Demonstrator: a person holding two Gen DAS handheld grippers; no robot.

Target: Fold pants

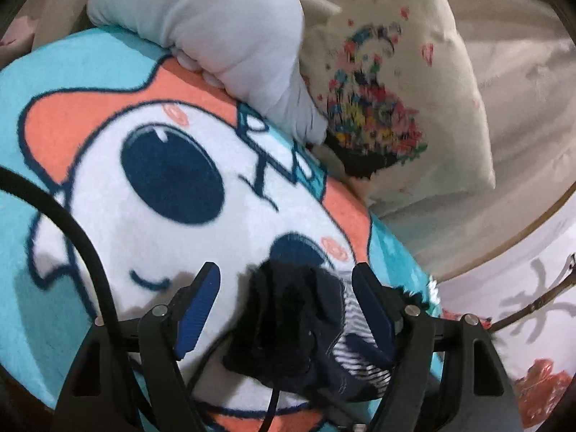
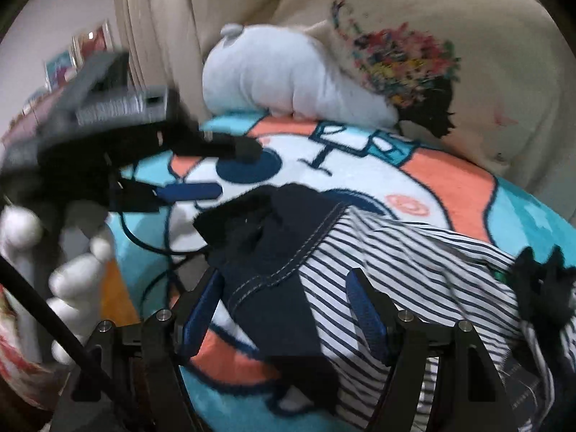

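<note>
The pants (image 2: pixel 378 288) are navy with white-and-navy striped lining, bunched on a round cartoon cushion (image 2: pixel 450 180). In the left wrist view a dark bunched end of the pants (image 1: pixel 288 324) lies between the open blue-padded fingers of my left gripper (image 1: pixel 286 277), which do not clamp it. My right gripper (image 2: pixel 284 280) is open over the navy and striped cloth, its jaws spread wide on either side. The left gripper (image 2: pixel 216 171) also shows, blurred, at the left of the right wrist view, above the cushion.
A pale grey plush toy (image 1: pixel 216 28) and a cream pillow with a colourful print (image 1: pixel 396 90) lean on the beige sofa back behind the cushion. A black cable (image 1: pixel 72 223) crosses the cushion. White gloved fingers (image 2: pixel 72 273) hold the left gripper.
</note>
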